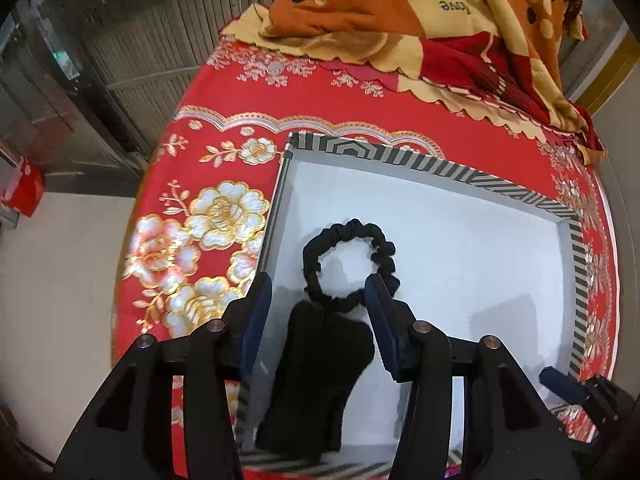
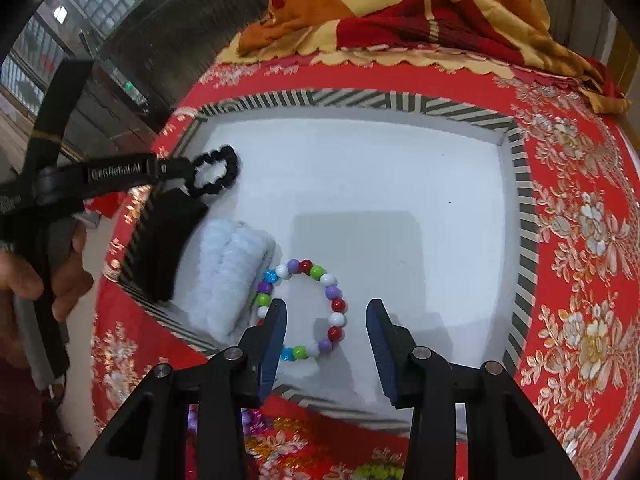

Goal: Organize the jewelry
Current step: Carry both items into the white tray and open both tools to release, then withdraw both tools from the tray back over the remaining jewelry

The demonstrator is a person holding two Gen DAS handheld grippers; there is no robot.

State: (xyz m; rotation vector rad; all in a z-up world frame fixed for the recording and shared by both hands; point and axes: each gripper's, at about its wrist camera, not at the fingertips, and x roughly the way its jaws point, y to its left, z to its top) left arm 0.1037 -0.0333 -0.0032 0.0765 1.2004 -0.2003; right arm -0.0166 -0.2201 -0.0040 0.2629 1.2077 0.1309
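Four items already in the box point(image 2: 520, 184): scrunchie point(image 1: 350, 266), black cloth point(image 1: 320, 376), white cloth point(image 2: 228, 276), bracelet point(image 2: 304, 308). More beads point(image 2: 256, 416) outside near edge. Both grippers, left point(image 1: 320, 300) and right point(image 2: 326, 320), open, holding nothing.

Even indoor light, moderate brightness; strong fisheye warp in both views.

The white box floor point(image 1: 460, 248) reads bright without glare, carrying soft grey shadows, one a squarish patch point(image 2: 352, 240) in the right wrist view. Straight box rims point(image 2: 520, 200) bow outward; corners vignette to black. Mild motion blur softens the floral bedspread point(image 1: 192, 240) and background. Small highlights sit on the coloured beads point(image 2: 332, 304).
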